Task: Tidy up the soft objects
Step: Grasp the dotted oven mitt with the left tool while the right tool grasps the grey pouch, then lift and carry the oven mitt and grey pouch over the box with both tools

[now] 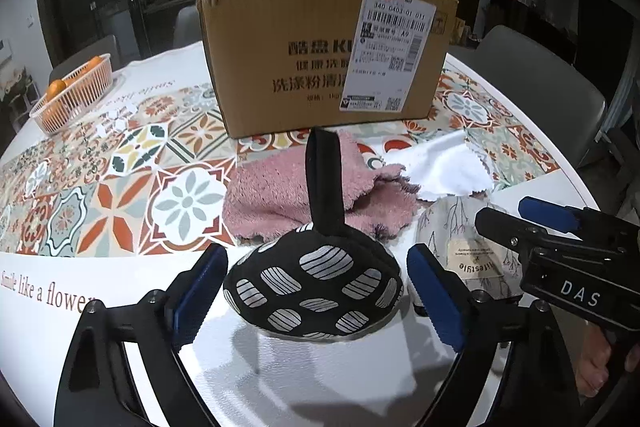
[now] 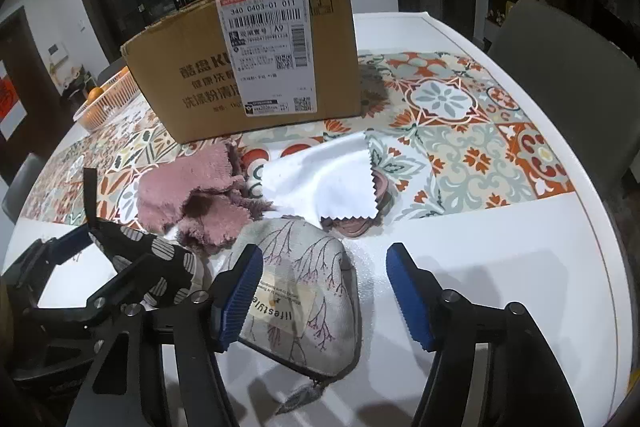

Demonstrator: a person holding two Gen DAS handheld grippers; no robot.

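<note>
A black oven mitt with white striped spots [image 1: 316,287] lies on the table, its black loop standing up. My left gripper [image 1: 316,297] is open, one finger on each side of the mitt; whether they touch it I cannot tell. A grey pouch with a branch print and a "lifestyle" label [image 2: 308,291] lies to its right. My right gripper [image 2: 324,297] is open around the pouch. A pink fluffy towel [image 1: 288,191] and a white cloth with zigzag edges [image 2: 320,183] lie behind them. The right gripper also shows in the left wrist view [image 1: 516,215].
A cardboard box [image 1: 320,55] with a shipping label stands at the back of the table. An orange basket with oranges [image 1: 74,93] sits far left. A patterned tile tablecloth [image 2: 472,131] covers the table [image 2: 520,267]. Grey chairs [image 2: 568,67] stand around it.
</note>
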